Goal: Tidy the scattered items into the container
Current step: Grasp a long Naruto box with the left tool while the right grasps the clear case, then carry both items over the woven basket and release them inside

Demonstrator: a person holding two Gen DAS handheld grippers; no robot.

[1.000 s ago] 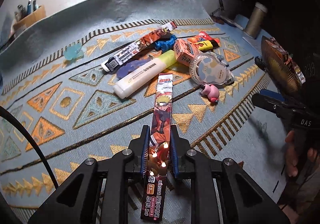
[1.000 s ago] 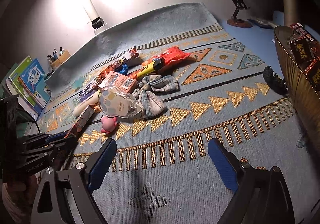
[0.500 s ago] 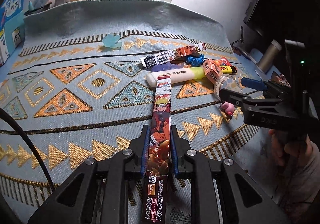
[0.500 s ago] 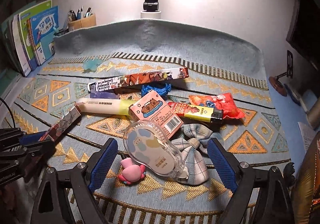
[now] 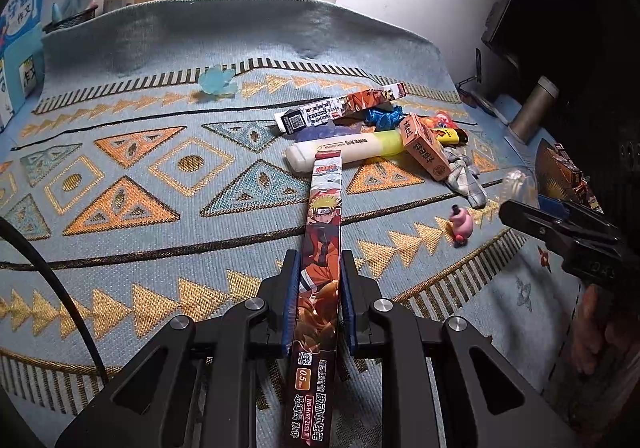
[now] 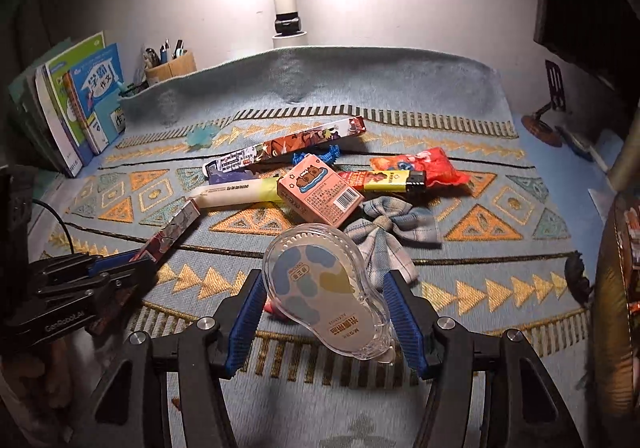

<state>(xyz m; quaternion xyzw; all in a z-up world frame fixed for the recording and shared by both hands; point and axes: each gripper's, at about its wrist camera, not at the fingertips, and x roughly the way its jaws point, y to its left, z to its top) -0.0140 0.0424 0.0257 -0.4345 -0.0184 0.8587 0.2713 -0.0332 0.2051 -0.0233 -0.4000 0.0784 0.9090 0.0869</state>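
Right wrist view: my right fingers [image 6: 322,314] are closing around the clear correction tape [image 6: 324,288], hiding a pink toy [image 6: 271,308]; my left fingers [image 5: 319,302] clamp the slim pen box [image 5: 320,268]; the container [image 6: 614,288] sits cropped at right.

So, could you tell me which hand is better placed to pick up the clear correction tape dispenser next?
The right. The right gripper already straddles the correction tape dispenser, its fingers closing on either side. The left gripper is shut on the long pen box and sits away from the dispenser.
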